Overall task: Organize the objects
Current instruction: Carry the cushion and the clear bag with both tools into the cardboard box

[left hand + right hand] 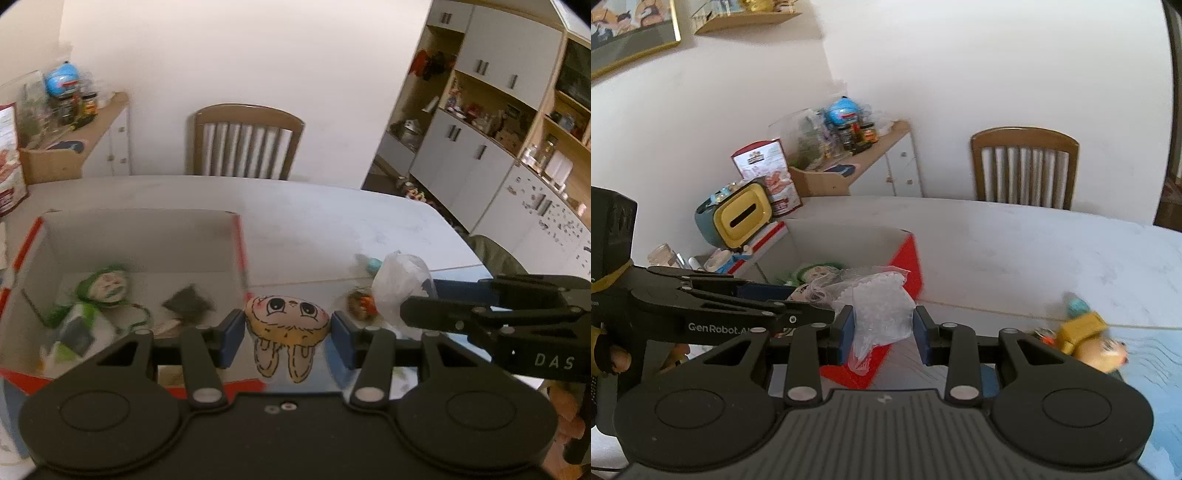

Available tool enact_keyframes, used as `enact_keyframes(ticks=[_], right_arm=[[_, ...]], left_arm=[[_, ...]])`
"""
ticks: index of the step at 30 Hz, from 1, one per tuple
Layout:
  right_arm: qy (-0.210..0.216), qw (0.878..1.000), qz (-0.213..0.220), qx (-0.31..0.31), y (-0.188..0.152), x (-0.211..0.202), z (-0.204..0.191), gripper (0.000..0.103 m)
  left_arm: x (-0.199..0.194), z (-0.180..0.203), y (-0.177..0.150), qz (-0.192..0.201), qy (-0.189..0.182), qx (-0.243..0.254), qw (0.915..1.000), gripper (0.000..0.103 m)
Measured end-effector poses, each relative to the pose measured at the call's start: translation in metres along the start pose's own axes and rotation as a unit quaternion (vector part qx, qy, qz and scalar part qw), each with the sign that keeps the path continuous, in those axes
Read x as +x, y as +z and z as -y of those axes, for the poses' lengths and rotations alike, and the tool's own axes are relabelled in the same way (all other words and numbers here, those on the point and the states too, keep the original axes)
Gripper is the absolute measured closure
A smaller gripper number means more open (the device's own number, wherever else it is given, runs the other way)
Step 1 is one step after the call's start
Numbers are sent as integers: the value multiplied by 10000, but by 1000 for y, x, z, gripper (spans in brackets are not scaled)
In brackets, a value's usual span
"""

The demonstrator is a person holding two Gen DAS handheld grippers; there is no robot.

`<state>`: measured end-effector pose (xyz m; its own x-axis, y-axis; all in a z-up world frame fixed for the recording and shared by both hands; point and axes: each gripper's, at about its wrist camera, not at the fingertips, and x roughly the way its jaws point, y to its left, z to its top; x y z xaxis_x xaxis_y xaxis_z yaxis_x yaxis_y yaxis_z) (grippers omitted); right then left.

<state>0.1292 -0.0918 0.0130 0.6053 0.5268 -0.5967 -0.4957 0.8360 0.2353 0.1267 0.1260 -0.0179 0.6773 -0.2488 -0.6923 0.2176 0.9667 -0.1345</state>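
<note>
A pale grey table (332,221) carries an open red-and-white cardboard box (236,236) near its left edge. The left gripper (287,334) has its jaws clamped on a flat tan bunny-face plush (286,317), just beside the box's right wall. The right gripper (882,332) has its jaws closed on a clear plastic bag of white beads (882,306), over the box's near-right corner.

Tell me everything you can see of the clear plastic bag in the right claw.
The clear plastic bag is thin, crinkled and translucent, with small white beads or granules showing inside. It hangs between the blue pads of the right claw, its top bunched and its lower corner drooping, in front of the red corner of the cardboard box. Whether both pads press it is unclear.
</note>
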Motion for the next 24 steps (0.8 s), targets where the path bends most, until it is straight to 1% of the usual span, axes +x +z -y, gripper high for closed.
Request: enact_keyframes(ticks=[5,10,19,24], right_arm=[[77,9998,-77,-140,9,24,-24,70],[69,9998,-136,-141,18,46,-37,70],[-105,9994,-313,-108,37,94,-49,70],[-242,9983,-513,-124,41,128,-55,70]], left_arm=[[-4,-32,4,2,137,-117,9998,53],[-1,-62,10,-30,252,-210,9995,53],[19,-104,13,-210,533,-194,9982,53],[34,-120,9,-392,587,-126,9974,53]])
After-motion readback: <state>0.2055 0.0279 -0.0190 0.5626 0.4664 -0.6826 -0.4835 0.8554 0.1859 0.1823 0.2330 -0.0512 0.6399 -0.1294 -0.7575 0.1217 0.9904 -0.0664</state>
